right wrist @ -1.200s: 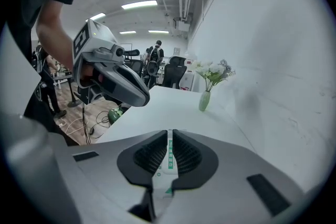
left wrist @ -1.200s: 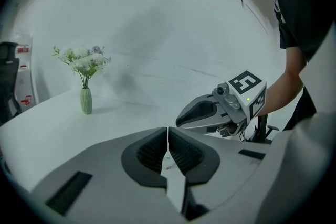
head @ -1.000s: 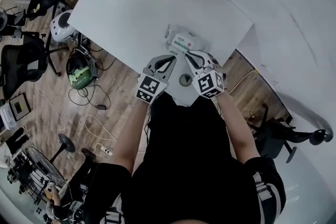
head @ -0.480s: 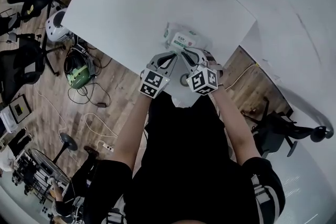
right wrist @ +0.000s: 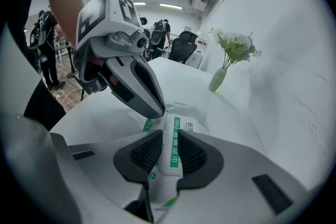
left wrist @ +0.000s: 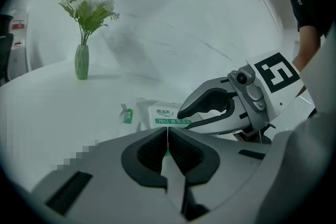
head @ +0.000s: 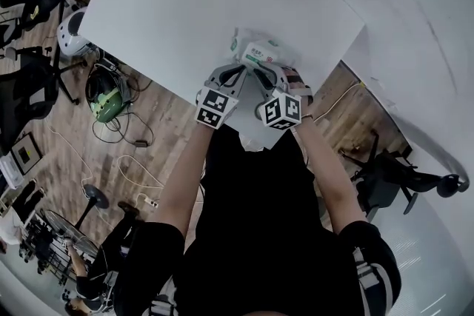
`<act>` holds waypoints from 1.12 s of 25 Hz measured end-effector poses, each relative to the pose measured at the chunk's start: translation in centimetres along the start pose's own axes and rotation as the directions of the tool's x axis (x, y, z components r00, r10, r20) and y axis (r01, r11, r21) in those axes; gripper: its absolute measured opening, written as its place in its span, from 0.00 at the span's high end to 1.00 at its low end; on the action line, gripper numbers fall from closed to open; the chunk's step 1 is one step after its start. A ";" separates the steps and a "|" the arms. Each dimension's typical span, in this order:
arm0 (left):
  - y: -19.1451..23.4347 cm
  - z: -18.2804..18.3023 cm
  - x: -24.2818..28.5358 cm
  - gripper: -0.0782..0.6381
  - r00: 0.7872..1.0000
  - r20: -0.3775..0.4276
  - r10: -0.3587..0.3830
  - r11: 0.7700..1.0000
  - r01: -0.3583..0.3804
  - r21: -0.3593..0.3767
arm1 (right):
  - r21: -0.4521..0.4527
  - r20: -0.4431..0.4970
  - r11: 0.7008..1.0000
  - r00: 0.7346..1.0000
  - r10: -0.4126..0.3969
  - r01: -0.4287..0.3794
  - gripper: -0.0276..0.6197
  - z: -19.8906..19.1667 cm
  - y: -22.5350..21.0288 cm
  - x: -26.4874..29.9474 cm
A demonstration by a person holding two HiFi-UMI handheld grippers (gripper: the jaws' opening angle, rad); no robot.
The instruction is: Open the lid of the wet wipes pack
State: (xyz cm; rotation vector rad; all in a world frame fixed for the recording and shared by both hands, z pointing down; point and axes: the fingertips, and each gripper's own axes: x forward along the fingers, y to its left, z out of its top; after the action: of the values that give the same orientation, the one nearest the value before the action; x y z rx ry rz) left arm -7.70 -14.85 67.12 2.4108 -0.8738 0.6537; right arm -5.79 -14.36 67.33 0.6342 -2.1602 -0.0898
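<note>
Right gripper view: right gripper (right wrist: 169,152) jaws are clamped across the white lid (right wrist: 174,131) of the wet wipes pack (right wrist: 195,114). The pads touch both long sides of the lid, and its green stripe runs between them. Lid lies flat on the pack, not lifted. Left gripper (right wrist: 157,109) comes in from the left with its tip down on the pack's left edge, just beside the lid.

Left gripper view: jaws are all but together. Only a thin white-and-green sliver of pack film shows between the pads, so it reads as a pinch on the pack's edge. Just past them the right gripper's fingers (left wrist: 210,97) cross in from the right over the pack's near side. Its marker cube (left wrist: 276,72) sits up and to the right.

Head view: both grippers meet over the pack with their tips just beside each other. The person's arms come up from below. Pack sits on the white desk (head: 185,11), near the edge on the person's side.

Further out, a green vase (right wrist: 217,80) of white flowers (right wrist: 236,44) stands at the far end of the desk, well apart from the pack. Beyond the desk edge are wood floor (head: 74,152), loose cables (head: 126,133) and a black office chair (right wrist: 182,47). People stand in the background under ceiling strip lights.
</note>
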 end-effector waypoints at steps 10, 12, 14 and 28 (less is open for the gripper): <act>0.7 -1.0 1.3 0.86 0.999 -0.016 -0.027 1.000 0.027 -0.014 | -0.047 -0.019 0.998 0.999 -0.038 0.037 0.80 -0.2 0.2 0.9; 0.8 -1.1 1.4 0.86 0.999 -0.014 -0.034 0.999 0.034 -0.022 | -0.053 -0.028 0.997 0.998 -0.052 0.051 0.81 -0.3 0.2 1.1; 0.8 -1.2 1.4 0.86 0.999 -0.009 -0.040 0.999 0.040 -0.024 | -0.040 -0.039 0.998 0.998 -0.054 0.052 0.81 -0.3 0.1 1.2; 0.7 -1.2 1.2 0.86 0.998 0.036 -0.058 0.998 0.057 0.004 | 0.011 -0.061 0.999 0.997 -0.052 0.053 0.84 -0.2 0.2 0.9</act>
State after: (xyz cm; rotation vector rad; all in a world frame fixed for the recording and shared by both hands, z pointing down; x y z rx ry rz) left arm -7.66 -15.14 68.90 2.4471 -0.8151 0.5923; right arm -6.15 -14.56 68.20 0.6922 -2.0874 -0.0841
